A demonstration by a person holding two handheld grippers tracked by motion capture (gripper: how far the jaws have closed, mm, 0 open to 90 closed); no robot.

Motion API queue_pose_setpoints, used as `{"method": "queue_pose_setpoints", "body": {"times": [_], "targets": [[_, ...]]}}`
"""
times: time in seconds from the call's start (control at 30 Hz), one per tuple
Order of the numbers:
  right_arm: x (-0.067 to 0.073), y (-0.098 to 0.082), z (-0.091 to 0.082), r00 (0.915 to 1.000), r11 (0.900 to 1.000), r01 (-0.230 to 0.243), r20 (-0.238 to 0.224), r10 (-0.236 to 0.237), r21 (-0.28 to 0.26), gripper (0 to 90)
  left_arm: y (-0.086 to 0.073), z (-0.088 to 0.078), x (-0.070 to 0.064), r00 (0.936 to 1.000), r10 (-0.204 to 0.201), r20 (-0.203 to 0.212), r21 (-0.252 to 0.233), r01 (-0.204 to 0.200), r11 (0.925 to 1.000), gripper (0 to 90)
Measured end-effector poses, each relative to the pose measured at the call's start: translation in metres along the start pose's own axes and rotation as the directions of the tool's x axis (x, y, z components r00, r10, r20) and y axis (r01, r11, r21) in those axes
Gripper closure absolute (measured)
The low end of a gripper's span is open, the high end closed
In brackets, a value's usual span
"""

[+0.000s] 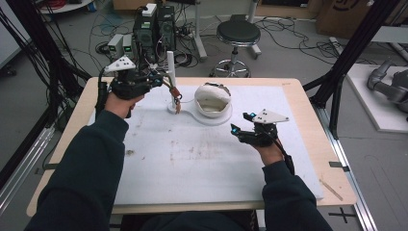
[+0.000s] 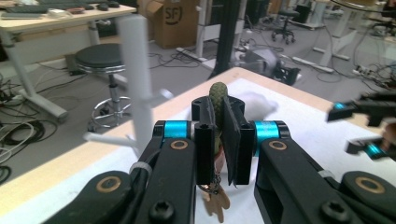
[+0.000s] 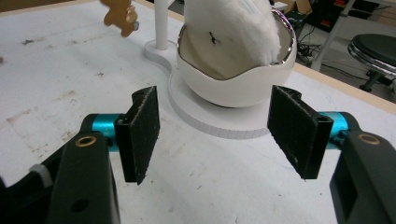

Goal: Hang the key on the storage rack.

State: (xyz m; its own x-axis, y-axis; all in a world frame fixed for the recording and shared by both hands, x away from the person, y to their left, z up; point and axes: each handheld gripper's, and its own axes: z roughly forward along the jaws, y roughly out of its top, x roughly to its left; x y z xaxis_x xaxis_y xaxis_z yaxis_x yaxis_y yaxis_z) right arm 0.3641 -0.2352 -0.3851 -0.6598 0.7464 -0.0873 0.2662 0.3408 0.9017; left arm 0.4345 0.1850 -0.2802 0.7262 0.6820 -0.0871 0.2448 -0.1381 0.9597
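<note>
Sleeved forearms reached in low; the left tongs [image 1: 161, 81] were raised at ten o'clock on the bench [image 1: 308, 115], pinching a green cord [image 2: 217, 95] whose tan bear charm [image 1: 176, 94] dangled beside the white stand [image 1: 170, 65]. Likely step: hanging it; next, loop the cord over a peg. The right tongs [image 3: 215, 135] stood spread and empty, facing the bowl [image 3: 233, 88].

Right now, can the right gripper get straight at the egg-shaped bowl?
Probably yes: the right gripper is open and empty, the egg-shaped bowl sits just ahead, and only bare white mat lies between them.
</note>
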Motion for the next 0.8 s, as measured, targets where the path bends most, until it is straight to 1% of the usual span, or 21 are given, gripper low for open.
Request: {"method": "queue_pose_setpoints", "body": {"times": [0.1,0.23,0.3,0.4,0.53,0.57,0.6,0.63,0.67,0.7,0.73,0.8], "targets": [[0.000,0.000,0.001,0.9999,1.000,0.011,-0.002,-0.011,0.002,35.0,0.004,0.006,0.008,0.9998,-0.010,-0.015,0.013,0.010,0.9999,83.0],[0.001,0.000,0.001,0.9999,1.000,0.010,-0.002,-0.010,0.004,35.0,0.005,0.014,0.016,0.9991,-0.022,-0.036,0.035,0.023,0.9991,83.1],[0.000,0.000,0.001,0.9999,1.000,0.014,-0.001,-0.014,0.003,35.0,0.007,0.019,0.018,0.9987,-0.035,-0.039,0.032,0.036,0.9988,83.0],[0.001,-0.001,0.001,0.9999,1.000,0.012,0.003,-0.012,0.006,35.0,0.009,0.027,0.021,0.9980,-0.028,-0.057,0.053,0.031,0.9981,83.0],[0.001,-0.001,0.001,0.9999,1.000,0.012,-0.001,-0.012,0.008,35.0,0.005,0.035,0.026,0.9961,-0.042,-0.077,0.064,0.047,0.9968,82.9],[0.001,-0.001,0.001,0.9999,1.000,0.014,0.001,-0.014,0.009,35.0,0.004,0.036,0.027,0.9955,-0.041,-0.086,0.069,0.047,0.9965,82.7],[0.001,-0.002,0.001,0.9999,1.000,0.012,0.000,-0.012,0.011,35.0,0.003,0.037,0.028,0.9931,-0.046,-0.107,0.062,0.053,0.9967,81.7],[0.000,-0.002,0.000,0.9999,1.000,0.013,0.001,-0.013,0.014,35.0,0.002,0.036,0.029,0.9889,-0.059,-0.136,0.049,0.067,0.9966,77.2],[0.000,-0.002,0.000,0.9999,1.000,0.010,0.002,-0.010,0.013,35.0,0.000,0.036,0.031,0.9841,-0.085,-0.156,0.035,0.091,0.9952,65.5],[0.000,-0.002,0.000,0.9999,1.000,0.010,0.002,-0.010,0.012,35.0,-0.002,0.034,0.032,0.9812,-0.090,-0.171,0.036,0.097,0.9946,57.3],[0.000,-0.003,-0.001,0.9999,1.000,0.010,0.003,-0.010,0.015,35.0,-0.005,0.031,0.033,0.9799,-0.087,-0.179,0.036,0.095,0.9948,54.3],[0.000,-0.003,-0.001,0.9999,1.000,0.011,0.004,-0.011,0.013,35.0,-0.013,0.025,0.034,0.9794,-0.097,-0.177,0.028,0.104,0.9942,47.3]]}}
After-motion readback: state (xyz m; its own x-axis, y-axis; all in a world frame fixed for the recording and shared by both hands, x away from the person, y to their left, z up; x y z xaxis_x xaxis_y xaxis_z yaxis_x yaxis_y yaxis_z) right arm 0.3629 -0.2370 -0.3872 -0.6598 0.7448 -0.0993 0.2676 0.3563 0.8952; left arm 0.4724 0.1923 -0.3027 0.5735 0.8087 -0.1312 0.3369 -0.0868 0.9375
